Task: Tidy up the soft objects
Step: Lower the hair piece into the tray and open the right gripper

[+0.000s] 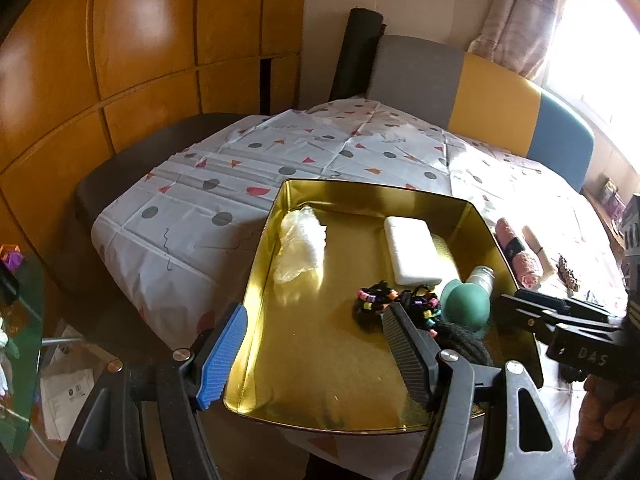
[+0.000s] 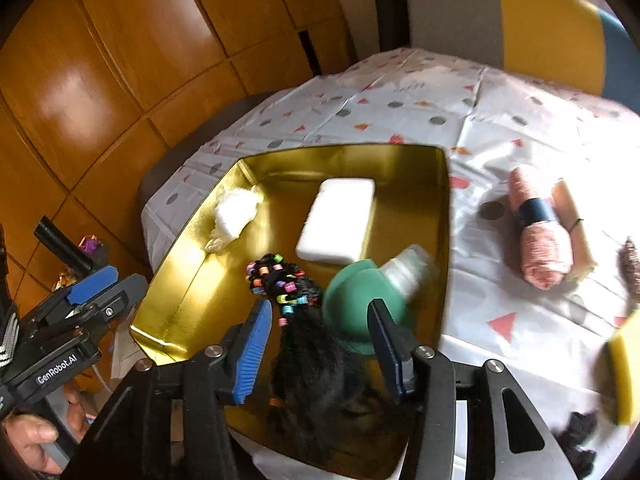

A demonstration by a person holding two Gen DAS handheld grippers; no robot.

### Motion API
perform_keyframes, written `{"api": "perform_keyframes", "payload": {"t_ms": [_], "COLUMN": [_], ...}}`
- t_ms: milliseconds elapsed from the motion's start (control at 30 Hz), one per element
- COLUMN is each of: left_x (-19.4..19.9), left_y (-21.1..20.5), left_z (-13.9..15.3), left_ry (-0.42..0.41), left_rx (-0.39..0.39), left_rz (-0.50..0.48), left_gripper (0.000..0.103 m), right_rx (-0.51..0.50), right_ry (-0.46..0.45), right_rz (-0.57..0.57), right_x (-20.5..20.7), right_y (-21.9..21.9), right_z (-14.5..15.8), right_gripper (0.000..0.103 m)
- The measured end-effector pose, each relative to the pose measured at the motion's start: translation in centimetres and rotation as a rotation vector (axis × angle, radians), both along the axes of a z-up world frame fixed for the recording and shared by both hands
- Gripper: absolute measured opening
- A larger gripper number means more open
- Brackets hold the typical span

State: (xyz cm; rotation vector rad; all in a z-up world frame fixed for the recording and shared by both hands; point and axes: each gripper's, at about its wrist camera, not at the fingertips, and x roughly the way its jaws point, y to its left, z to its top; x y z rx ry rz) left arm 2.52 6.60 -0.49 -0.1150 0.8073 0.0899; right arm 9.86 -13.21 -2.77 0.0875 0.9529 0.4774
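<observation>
1. Since both cameras look down into it, the gold tin tray (image 1: 472, 216) is seen twice, sitting on the surface (image 1: 192, 224) under a white cloth dotted with grey circles and red triangles.
2. Inside the tray, a crumpled clear plastic bag (image 1: 298, 246) is parked in the far left corner, a white foam block (image 1: 412, 250) lies mid-back, and a green rubber bulb (image 1: 468, 300) with a pale nozzle is tipped near the right wall.
3. A black braided hairpiece (image 2: 304, 344) with coloured beads is laid in the near part of the tray, just beside the bulb.
4. The left hand-held gripper (image 1: 316, 354) is spread wide with nothing between its pads; its blue pad hangs outside the tray's left wall, the dark one above the floor of the tray.
5. In the right wrist view only, the right hand-held gripper (image 2: 320, 344) is seen partly spread over the hairpiece, its pads clear of the hair.
6. Also better shown there: a roll of pink yarn (image 2: 540, 224) with a dark band, lying on the cloth right of the tray, touching a beige roll (image 2: 570, 216).
7. A yellow sponge (image 2: 624, 372) is blurred at that view's right edge.
8. Behind the surface, glossy orange wood panels (image 1: 140, 60) and a grey, yellow and blue chair back (image 1: 492, 100) are visible; a curtain and bright window are caught only by the left camera.
</observation>
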Motion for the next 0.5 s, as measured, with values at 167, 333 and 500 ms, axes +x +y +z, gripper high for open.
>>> {"api": "perform_keyframes", "payload": {"t_ms": [167, 333, 500], "left_x": [-0.2, -0.3, -0.3], "left_y": [-1.5, -3.1, -4.4], "left_z": [0.4, 0.6, 0.6], "left_ry": [-0.003, -0.002, 0.004], "left_rx": [0.026, 0.046, 0.062], "left_rz": [-0.043, -0.079, -0.109], "left_gripper": [0.071, 0.071, 0.071], "right_rx": [0.023, 0.035, 0.033], "right_ry": [-0.035, -0.069, -0.088], "right_rz": [-0.038, -0.095, -0.167], "right_x": [-1.1, -1.9, -2.3], "right_y": [-2.5, -5.5, -9.3], "right_z": [1.3, 2.3, 3.0], "right_gripper": [0.052, 0.053, 0.055]}}
